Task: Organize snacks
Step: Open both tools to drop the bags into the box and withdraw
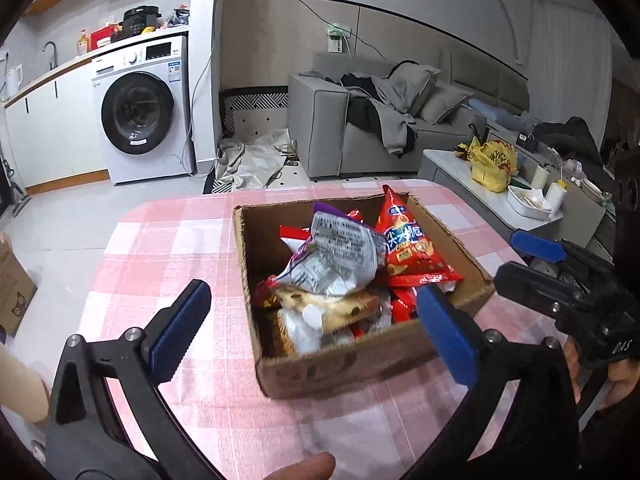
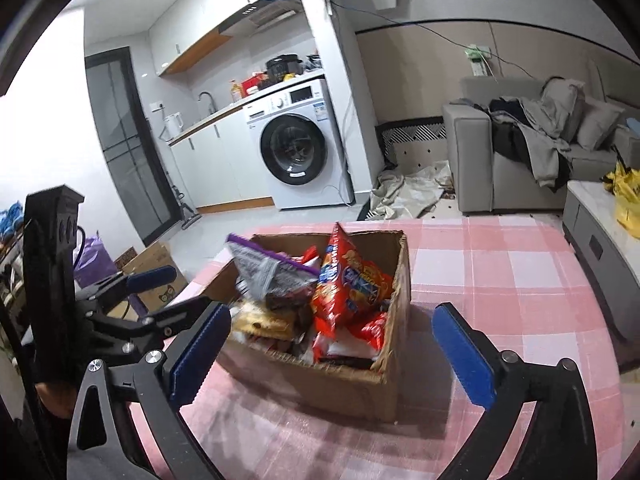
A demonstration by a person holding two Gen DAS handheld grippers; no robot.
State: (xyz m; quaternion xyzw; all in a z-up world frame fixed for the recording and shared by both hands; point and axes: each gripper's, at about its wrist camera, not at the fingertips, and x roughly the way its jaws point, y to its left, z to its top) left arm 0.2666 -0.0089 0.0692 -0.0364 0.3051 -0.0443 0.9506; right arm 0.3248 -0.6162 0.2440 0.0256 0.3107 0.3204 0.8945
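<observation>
A cardboard box (image 1: 352,364) sits on the desk (image 1: 168,248), which is covered in a pink and white checked cloth, and the snacks lie piled inside the box. On top is a crumpled silver and purple bag (image 1: 336,256), leaning against an upright red chip bag (image 1: 412,244); a pale wrapped pastry (image 1: 320,304) lies under them near the front wall. The left tool (image 1: 320,332) hovers before the box with its blue pads spread wide apart and nothing between them. The right tool (image 2: 332,352) is likewise wide apart and empty, near the box. Behind stand a washing machine (image 1: 140,108) and a grey sofa (image 1: 360,132).
</observation>
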